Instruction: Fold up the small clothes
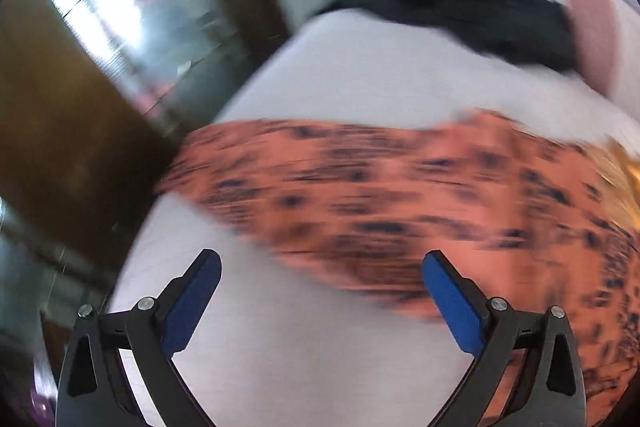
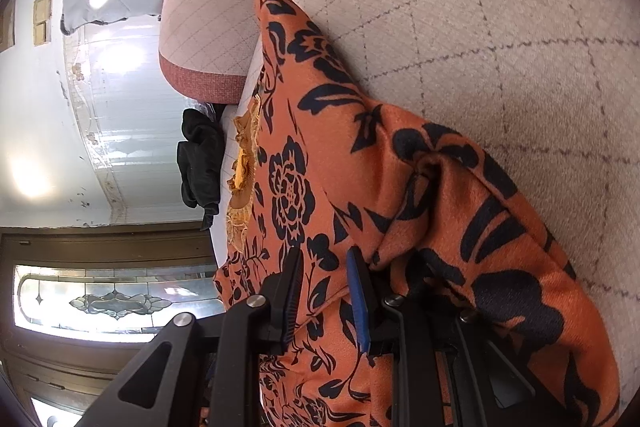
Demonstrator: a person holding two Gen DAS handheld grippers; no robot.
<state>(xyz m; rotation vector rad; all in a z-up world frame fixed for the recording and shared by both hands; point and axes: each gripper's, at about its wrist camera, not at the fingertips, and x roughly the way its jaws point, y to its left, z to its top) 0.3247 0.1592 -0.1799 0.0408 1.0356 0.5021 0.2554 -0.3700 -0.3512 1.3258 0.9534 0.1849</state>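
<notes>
Right gripper (image 2: pixel 326 281) pinches the orange garment (image 2: pixel 400 187); left gripper (image 1: pixel 320 277) spread, empty.

Pale quilted cushion (image 2: pixel 460 27) with grey diamond stitching, sharp in right wrist view. Second cushion (image 2: pixel 212 7) beyond it, trimmed with a reddish band (image 2: pixel 204 81). Wooden door (image 2: pixel 108 247) with leaded glass pane (image 2: pixel 116 303). White wall (image 2: pixel 36 107), paint chipped. Left wrist view motion-blurred.

Left wrist view: heavy motion blur.
Orange garment (image 1: pixel 400 203) print smeared, unreadable; black cloth (image 1: pixel 460 15) shape unclear. Right view: garment cut off at bottom edge.
</notes>
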